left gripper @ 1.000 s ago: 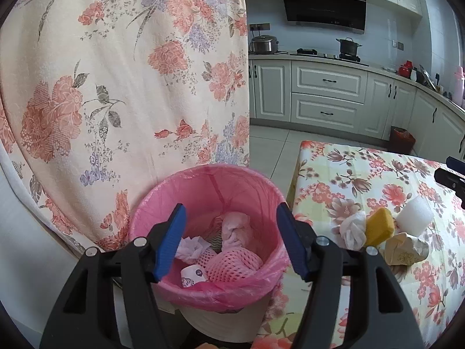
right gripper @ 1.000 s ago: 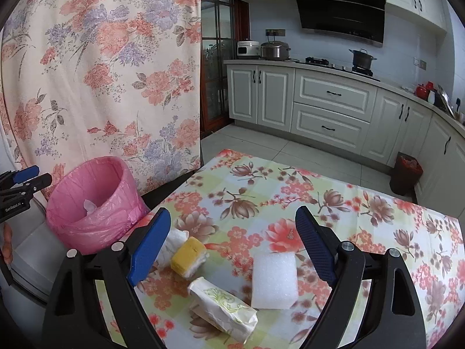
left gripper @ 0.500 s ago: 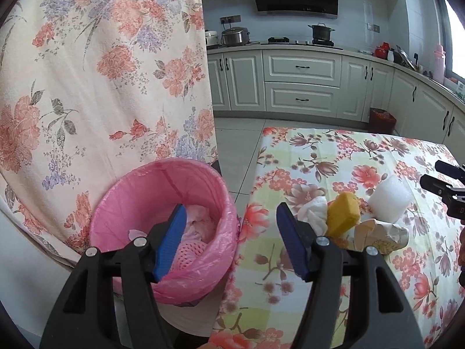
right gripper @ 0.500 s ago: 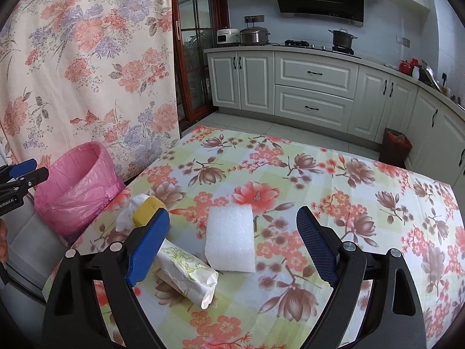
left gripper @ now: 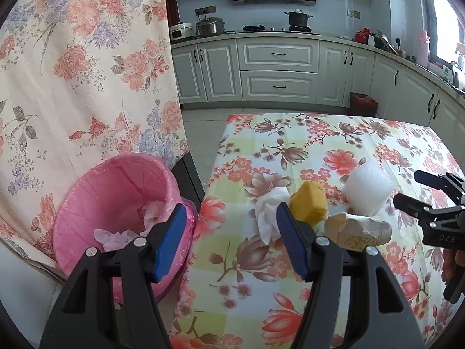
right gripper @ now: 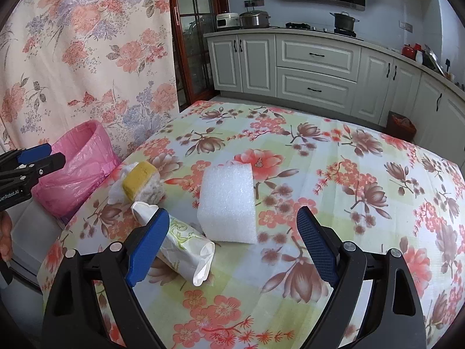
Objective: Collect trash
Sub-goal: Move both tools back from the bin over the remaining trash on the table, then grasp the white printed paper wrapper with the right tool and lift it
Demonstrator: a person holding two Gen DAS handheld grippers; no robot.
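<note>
Left hand-held gripper [left gripper: 231,240] open and empty, hovering at the surface's [left gripper: 334,145] left edge; right hand-held gripper [right gripper: 232,245] open, empty, above the foam block [right gripper: 228,203] and tissue pack [right gripper: 186,245]. Only from the left wrist: crumpled waste inside the pink-lined bin [left gripper: 116,203] beside that edge. Readable: "GenRobot.AI" on the left hand-held gripper, "DAS" on the right. Shifted from over the bin toward the yellow sponge [left gripper: 308,205] and tissue wad [left gripper: 270,212].

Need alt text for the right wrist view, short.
The open right hand-held gripper hovers over a floral-clothed table holding a white foam block, a crumpled printed paper wrapper, a yellow sponge and white tissue. A pink-lined bin stands at left.
</note>
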